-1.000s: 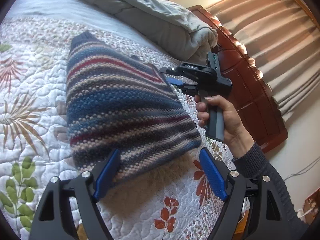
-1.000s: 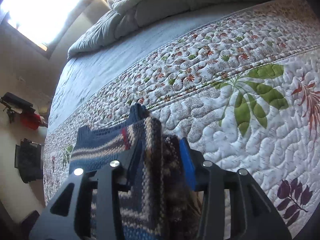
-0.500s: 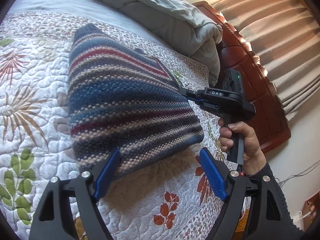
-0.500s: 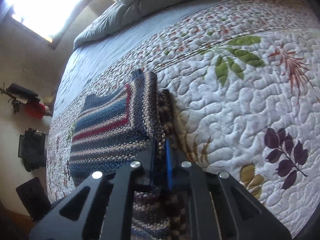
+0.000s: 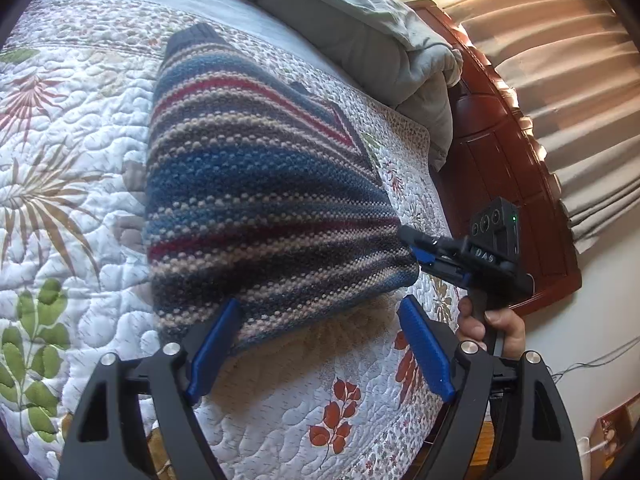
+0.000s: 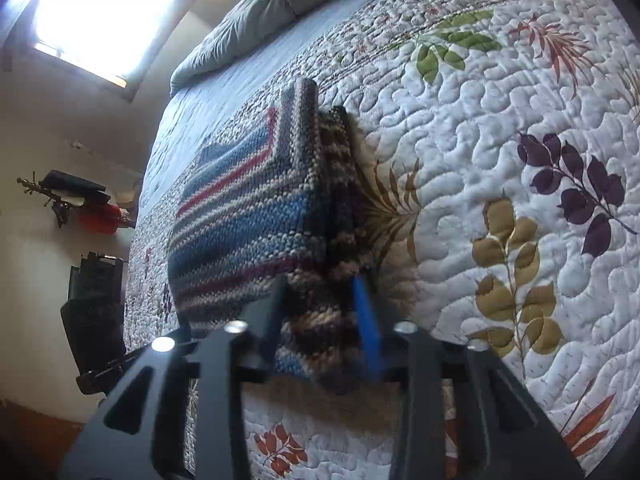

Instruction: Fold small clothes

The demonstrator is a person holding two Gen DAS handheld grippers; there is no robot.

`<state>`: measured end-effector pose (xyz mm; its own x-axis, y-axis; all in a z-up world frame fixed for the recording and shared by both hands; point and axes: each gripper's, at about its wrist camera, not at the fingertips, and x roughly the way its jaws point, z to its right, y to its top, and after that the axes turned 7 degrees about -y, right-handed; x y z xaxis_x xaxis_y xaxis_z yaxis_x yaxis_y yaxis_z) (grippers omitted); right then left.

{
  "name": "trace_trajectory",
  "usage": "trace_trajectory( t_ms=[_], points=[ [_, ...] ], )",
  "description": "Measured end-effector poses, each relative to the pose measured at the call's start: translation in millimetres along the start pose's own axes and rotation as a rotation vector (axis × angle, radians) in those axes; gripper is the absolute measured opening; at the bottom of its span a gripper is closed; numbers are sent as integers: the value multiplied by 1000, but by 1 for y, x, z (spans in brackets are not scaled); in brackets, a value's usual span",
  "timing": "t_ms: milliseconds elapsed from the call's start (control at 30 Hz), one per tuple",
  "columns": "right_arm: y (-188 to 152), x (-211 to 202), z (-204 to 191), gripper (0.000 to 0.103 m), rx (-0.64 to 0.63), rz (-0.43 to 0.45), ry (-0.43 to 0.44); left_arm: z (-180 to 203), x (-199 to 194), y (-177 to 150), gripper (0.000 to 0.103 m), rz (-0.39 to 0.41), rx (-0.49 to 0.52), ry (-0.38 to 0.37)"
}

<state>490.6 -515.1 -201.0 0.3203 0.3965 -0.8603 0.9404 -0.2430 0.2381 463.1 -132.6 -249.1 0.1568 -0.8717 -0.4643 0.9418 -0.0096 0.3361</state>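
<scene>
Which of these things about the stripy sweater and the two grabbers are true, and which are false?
1. The striped sweater lies on a leafy quilt. True.
2. The left gripper is clamped on the sweater. False: its fingers are spread wide open, one resting at the sweater's edge.
3. The right gripper has sweater fabric between its fingers. True.
4. The sweater is plain green. False: it has blue, red and beige stripes.
5. A grey duvet is bunched up by the wooden headboard. True.

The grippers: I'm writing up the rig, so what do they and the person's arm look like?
Both are black frames with silver bolts and blue ribbed finger pads. The right gripper has a pistol handle, white lettering, a camera block with a green light. The hand is bare; no sleeve shows.
</scene>
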Motion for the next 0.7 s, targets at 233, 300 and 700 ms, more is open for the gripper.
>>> trace_trajectory(
  t_ms=[233,300,700],
  points=[
    [-5,13,15,6,35,3,-100,9,14,-2,82,-15,36,72],
    [-7,-4,11,11,17,50,-89,15,14,-4,82,-14,58,117],
    [-35,11,-18,0,-103,-4,-102,56,22,-18,82,-34,215,345]
  ],
)
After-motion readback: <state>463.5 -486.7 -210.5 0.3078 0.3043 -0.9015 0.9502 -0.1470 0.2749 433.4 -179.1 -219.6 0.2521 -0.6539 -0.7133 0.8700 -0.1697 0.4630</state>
